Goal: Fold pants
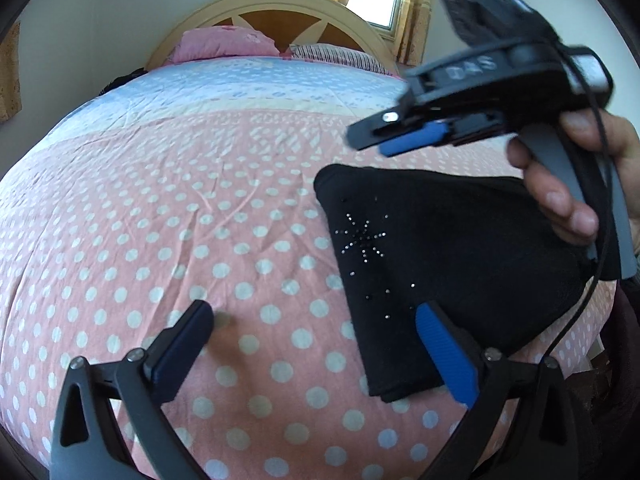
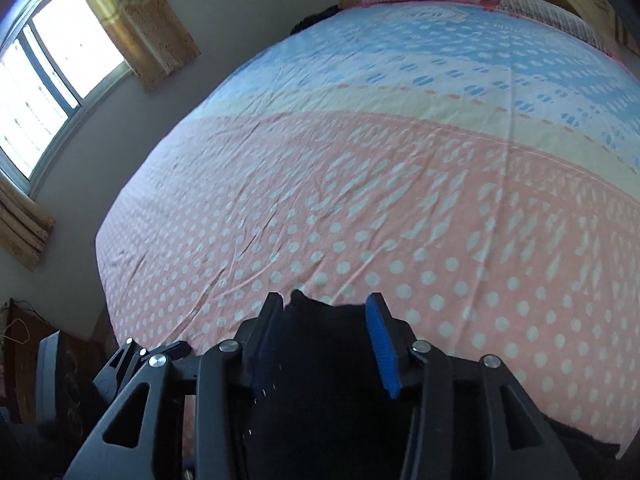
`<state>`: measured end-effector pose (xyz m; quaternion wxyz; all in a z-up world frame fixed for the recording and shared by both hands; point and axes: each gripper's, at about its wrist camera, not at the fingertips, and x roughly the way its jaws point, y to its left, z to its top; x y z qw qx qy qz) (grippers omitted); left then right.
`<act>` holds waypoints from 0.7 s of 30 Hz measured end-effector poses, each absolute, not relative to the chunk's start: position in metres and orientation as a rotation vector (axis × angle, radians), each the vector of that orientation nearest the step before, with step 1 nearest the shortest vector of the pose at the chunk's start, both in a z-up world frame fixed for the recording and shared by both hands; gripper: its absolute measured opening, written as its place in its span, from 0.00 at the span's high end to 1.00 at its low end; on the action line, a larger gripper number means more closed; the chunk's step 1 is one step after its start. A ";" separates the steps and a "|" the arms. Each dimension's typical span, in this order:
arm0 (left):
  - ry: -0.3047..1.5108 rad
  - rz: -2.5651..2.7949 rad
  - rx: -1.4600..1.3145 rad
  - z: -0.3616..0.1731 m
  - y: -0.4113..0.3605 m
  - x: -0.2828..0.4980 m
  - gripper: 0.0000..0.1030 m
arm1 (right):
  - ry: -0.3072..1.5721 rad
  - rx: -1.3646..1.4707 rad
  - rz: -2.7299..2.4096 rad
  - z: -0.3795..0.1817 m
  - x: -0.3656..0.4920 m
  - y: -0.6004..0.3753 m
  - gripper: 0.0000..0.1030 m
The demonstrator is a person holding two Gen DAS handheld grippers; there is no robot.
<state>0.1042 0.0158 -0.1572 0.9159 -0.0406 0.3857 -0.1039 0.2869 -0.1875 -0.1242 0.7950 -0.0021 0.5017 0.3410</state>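
Note:
Black pants point(image 1: 432, 264) with small sparkling studs lie folded into a compact pile on the pink polka-dot bedspread point(image 1: 160, 240), at the bed's near right. My left gripper point(image 1: 316, 314) is open and empty just above the bed; its right finger hangs over the pile's near edge. My right gripper point(image 1: 376, 134) hovers above the pile's far side, held by a hand. In the right wrist view the right gripper point(image 2: 326, 304) is open, with the black pants point(image 2: 320, 360) below and between its fingers, not clamped.
The bedspread point(image 2: 360, 160) runs pink, then cream, then blue toward a wooden headboard point(image 1: 280, 12). A pink pillow point(image 1: 224, 42) and a striped pillow point(image 1: 336, 56) lie there. A curtained window point(image 2: 48, 80) is on the wall left of the bed.

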 end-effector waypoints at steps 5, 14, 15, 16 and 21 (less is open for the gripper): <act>0.732 -0.179 -0.149 -0.141 0.031 0.103 0.00 | 0.984 0.075 0.596 -0.100 0.244 -0.295 0.56; 0.779 -0.162 -0.146 -0.148 0.026 0.118 0.00 | 0.911 0.217 0.315 -0.107 0.167 -0.418 0.59; 0.777 -0.157 -0.131 -0.145 0.023 0.118 0.00 | 0.917 0.226 0.329 -0.111 0.162 -0.419 0.66; 0.774 -0.153 -0.114 -0.144 0.020 0.118 0.00 | 0.925 0.228 0.345 -0.115 0.156 -0.418 0.72; 0.812 -0.132 -0.045 -0.151 0.008 0.122 0.00 | 0.964 0.113 0.324 -0.143 0.137 -0.403 0.73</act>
